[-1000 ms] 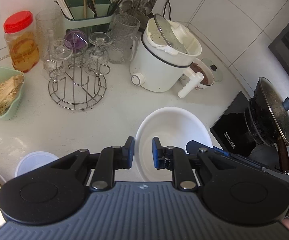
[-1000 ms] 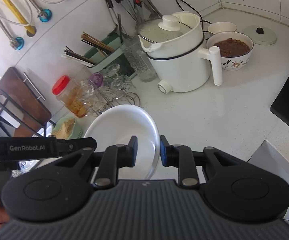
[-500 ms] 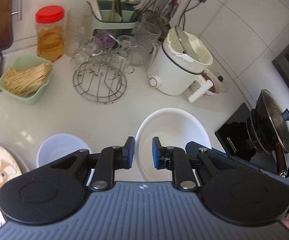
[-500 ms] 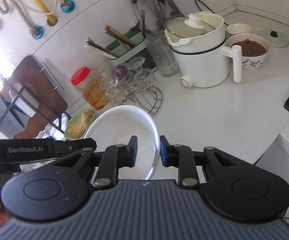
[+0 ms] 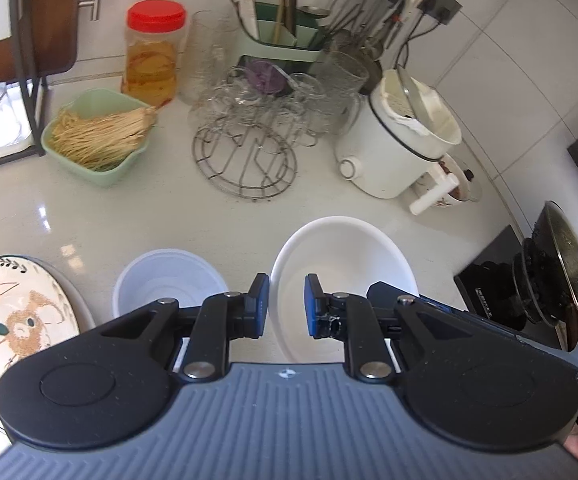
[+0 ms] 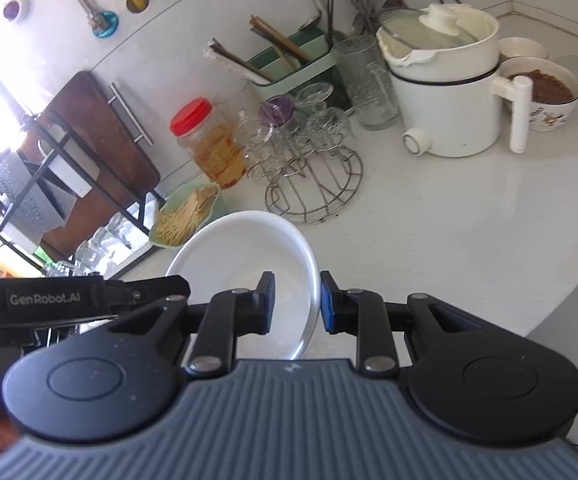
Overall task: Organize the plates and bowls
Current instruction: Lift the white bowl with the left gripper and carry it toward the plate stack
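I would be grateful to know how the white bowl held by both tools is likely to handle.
The white bowl looks stiff and probably ceramic, so breakable. Its glossy rim may slip between the pads of the left tool and right tool.

both grippers held level – left gripper (image 5: 286, 306) and right gripper (image 6: 297, 305) each narrowly parted

Right gripper (image 6: 297, 306) jaws clamp white bowl (image 6: 245, 264) rim, above counter (image 6: 449, 216).

A home kitchen, seemingly: white counter (image 5: 209, 216), electric pot (image 6: 449, 92), utensil caddy (image 5: 281, 40), stove pan (image 5: 561, 256).
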`<action>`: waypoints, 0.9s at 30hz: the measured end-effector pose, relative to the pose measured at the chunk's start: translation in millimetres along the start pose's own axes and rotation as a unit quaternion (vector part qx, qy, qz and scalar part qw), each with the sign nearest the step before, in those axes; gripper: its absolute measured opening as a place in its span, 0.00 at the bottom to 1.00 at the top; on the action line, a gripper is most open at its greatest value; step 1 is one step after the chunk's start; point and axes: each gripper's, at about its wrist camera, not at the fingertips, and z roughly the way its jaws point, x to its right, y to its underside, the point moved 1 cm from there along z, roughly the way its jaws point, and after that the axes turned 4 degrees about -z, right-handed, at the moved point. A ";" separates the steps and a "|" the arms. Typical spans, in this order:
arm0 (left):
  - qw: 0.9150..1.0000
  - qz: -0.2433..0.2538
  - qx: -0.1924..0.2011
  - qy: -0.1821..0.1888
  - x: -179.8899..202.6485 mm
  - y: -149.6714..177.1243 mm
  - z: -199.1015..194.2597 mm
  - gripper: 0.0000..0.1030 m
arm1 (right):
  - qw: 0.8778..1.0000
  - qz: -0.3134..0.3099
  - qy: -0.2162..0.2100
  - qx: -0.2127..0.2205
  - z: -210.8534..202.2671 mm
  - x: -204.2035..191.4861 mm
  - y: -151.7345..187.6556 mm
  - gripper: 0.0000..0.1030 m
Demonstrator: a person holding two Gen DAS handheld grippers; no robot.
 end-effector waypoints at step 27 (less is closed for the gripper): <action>0.991 -0.095 0.014 -0.089 -100.8 -0.8 46.6 0.20 | 0.989 -0.080 -0.054 -0.112 122.4 -44.0 -0.3 0.27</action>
